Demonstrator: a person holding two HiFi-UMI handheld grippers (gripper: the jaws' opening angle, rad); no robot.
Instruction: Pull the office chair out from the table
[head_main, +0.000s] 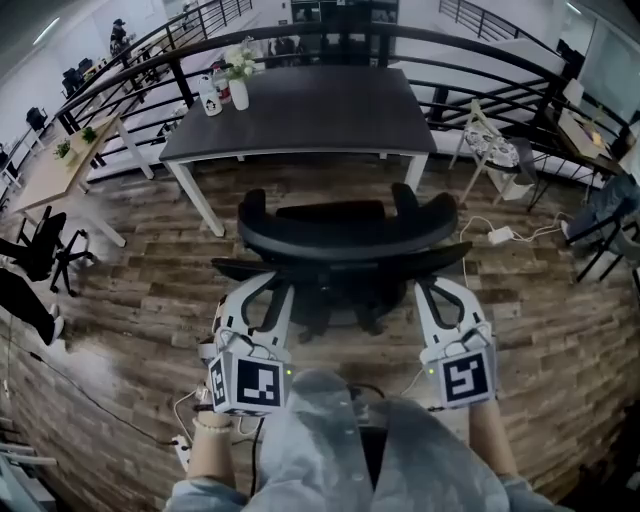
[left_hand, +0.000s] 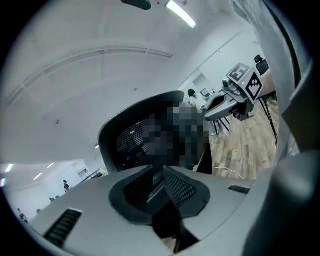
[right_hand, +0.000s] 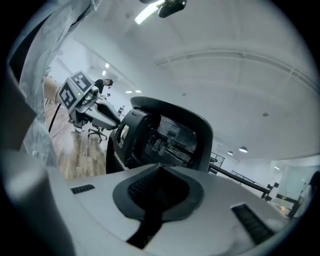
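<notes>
The black office chair (head_main: 345, 235) stands with its back to me, its seat just short of the dark table (head_main: 300, 110). My left gripper (head_main: 258, 290) is behind the chair's left side, below the armrest; whether it touches the chair I cannot tell. In the left gripper view its jaws (left_hand: 156, 182) stand almost together, with a narrow slit and nothing clearly between them, and the mesh back (left_hand: 135, 140) lies ahead. My right gripper (head_main: 442, 290) is level with it behind the chair's right side. Its pads (right_hand: 150, 192) meet on nothing, with the mesh back (right_hand: 175, 135) beyond.
A white vase of flowers (head_main: 238, 85) and a bottle stand on the table's far left corner. Curved black railings (head_main: 480, 60) run behind the table. A white power strip with cable (head_main: 500, 235) lies on the wood floor at right. Another black chair (head_main: 45, 250) stands far left.
</notes>
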